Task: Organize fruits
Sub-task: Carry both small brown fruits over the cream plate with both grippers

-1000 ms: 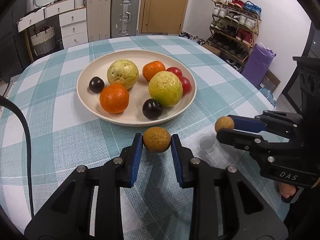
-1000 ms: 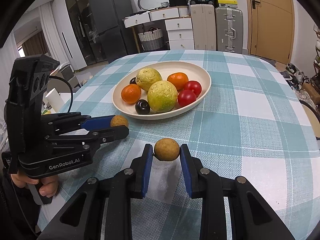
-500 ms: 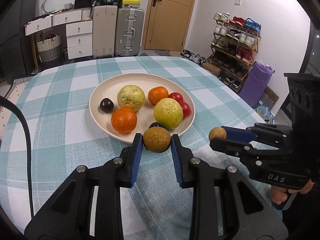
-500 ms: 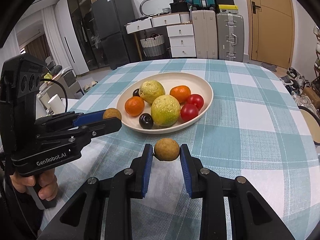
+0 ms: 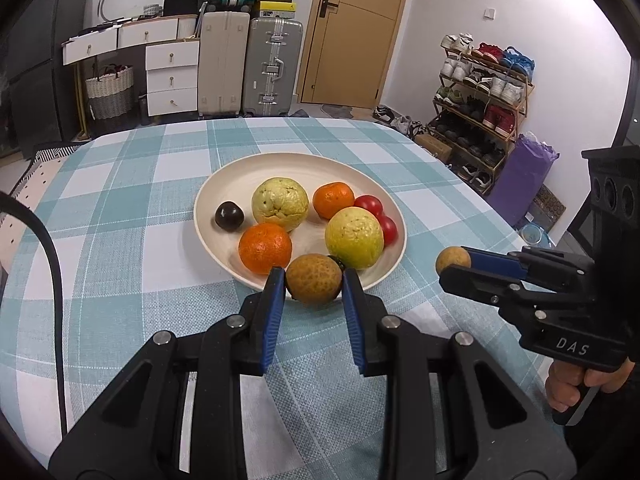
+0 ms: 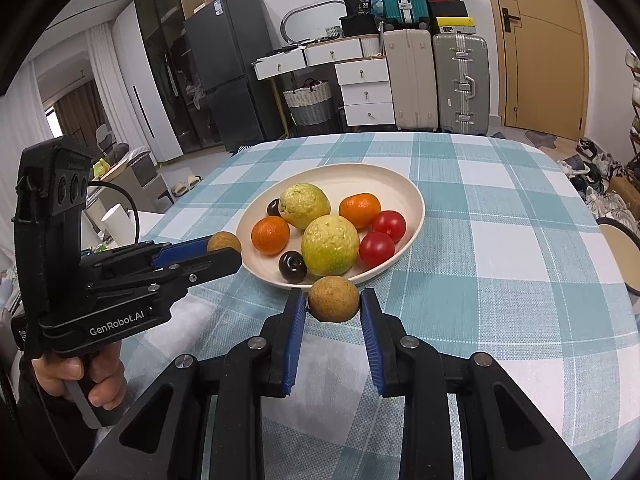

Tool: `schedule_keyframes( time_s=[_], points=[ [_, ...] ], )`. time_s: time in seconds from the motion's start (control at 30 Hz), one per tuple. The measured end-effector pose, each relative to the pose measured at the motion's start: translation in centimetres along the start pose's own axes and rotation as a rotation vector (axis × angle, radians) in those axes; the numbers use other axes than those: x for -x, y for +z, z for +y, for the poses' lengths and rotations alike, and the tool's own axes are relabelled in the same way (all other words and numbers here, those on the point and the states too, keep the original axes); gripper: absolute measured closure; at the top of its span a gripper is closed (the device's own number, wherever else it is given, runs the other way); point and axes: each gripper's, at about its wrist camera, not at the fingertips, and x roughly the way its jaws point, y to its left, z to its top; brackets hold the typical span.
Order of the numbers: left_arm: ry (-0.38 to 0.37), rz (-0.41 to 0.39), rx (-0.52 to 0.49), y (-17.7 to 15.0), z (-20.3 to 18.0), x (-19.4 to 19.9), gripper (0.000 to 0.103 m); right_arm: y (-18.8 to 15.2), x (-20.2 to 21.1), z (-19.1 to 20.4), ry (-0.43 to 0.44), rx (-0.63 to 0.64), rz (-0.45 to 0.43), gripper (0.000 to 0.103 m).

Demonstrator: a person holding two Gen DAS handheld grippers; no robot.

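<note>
Transport step: the left hand-held gripper (image 5: 314, 290) and right hand-held gripper (image 6: 333, 305) each clamp a brown fruit at the plate's (image 5: 212, 236) 6 o'clock rim. Next, judged: advance over the plate, then release.

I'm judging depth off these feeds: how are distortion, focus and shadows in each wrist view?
Left wrist view: strong fisheye, the door frame bows and the corners go black; the plate and the brown fruit in the left tongs are sharp. Right wrist view: same bowing; soft shadow on the tablecloth under the right tongs; no glare.
</note>
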Motion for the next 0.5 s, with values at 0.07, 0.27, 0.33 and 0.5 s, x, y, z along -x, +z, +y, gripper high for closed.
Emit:
schedule_keyframes(
  time_s=[0.07, 0.27, 0.33, 0.5],
  points=[
    [0.006, -0.002, -0.007, 0.2, -0.2, -0.2, 0.077, 0.1, 0.0, 0.0, 0.001, -0.001, -0.003, 0.074],
    [0.012, -0.002, -0.019, 0.7, -0.3, -0.7, 0.077, 0.9, 0.0, 0.1, 0.001, 0.005, -0.019, 0.074],
    [0.017, -0.003, -0.022, 0.9, -0.3, -1.0, 0.077, 1.2, 0.0, 0.0, 0.008, -0.007, -0.024, 0.074],
    [0.026, -0.01, -0.012, 1.5, 0.0, -1.6, 0.077, 2.1, -0.4, -0.1, 0.007, -0.015, -0.042, 0.074]
  ],
)
